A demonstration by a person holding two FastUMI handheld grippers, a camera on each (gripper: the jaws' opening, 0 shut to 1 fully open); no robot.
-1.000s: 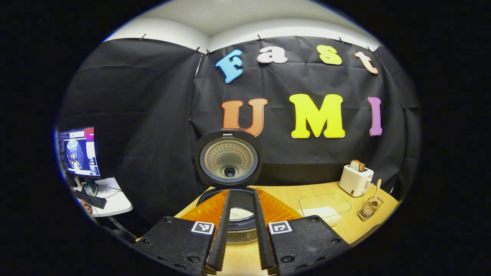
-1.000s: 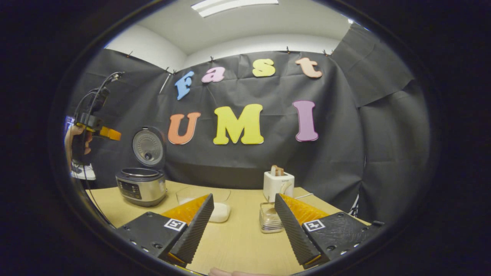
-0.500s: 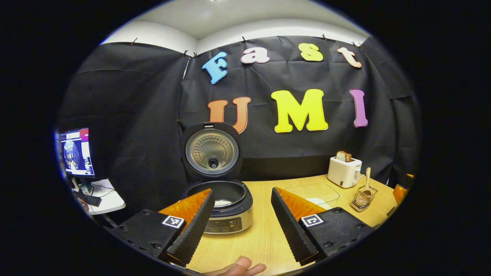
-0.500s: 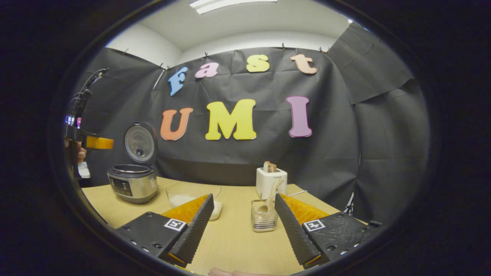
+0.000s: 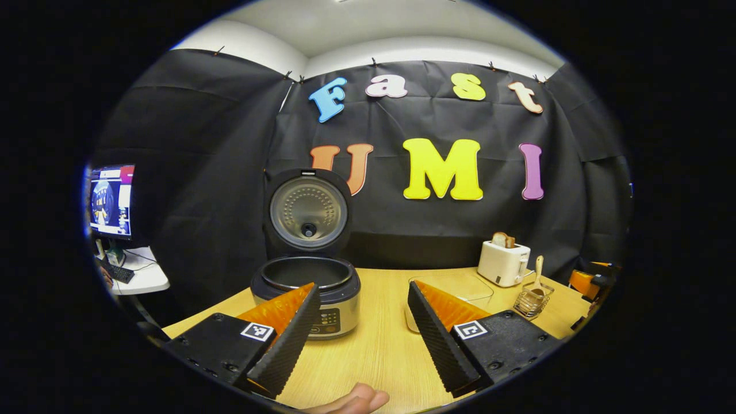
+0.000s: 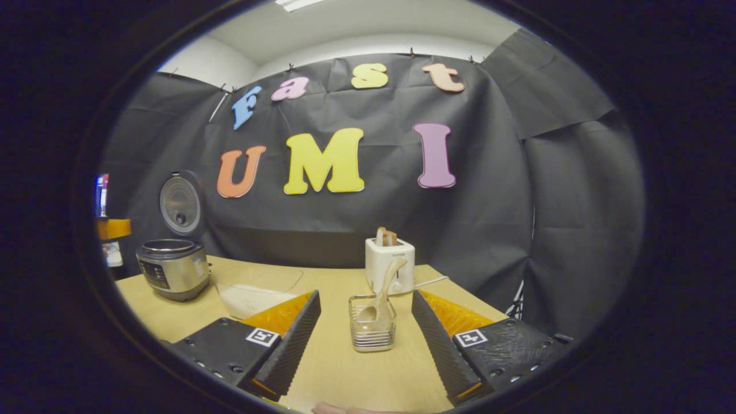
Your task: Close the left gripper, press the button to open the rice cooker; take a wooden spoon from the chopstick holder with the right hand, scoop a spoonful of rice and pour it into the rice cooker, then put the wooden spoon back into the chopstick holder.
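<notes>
Rice cooker is seen standing on the wooden surface with its lid raised upright behind the pot, and it serves as the landmark for what follows. In the left gripper view, the left hand-held gripper is held nearest the camera with its fingers spread wide apart and nothing between them; its left finger overlaps the cooker's front panel. Fingertips of a person's hand are seen at the bottom edge. To the right of the cooker a clear glass dish is set on the surface, partly hidden by the right finger. Farther right, a wire chopstick holder is found with a wooden spoon propped in it, and a white toaster with bread stands just behind.

In the right gripper view, the right hand-held gripper is likewise spread open and empty, with the holder and spoon framed between its fingers but farther off. The cooker is seen well to the left.
</notes>
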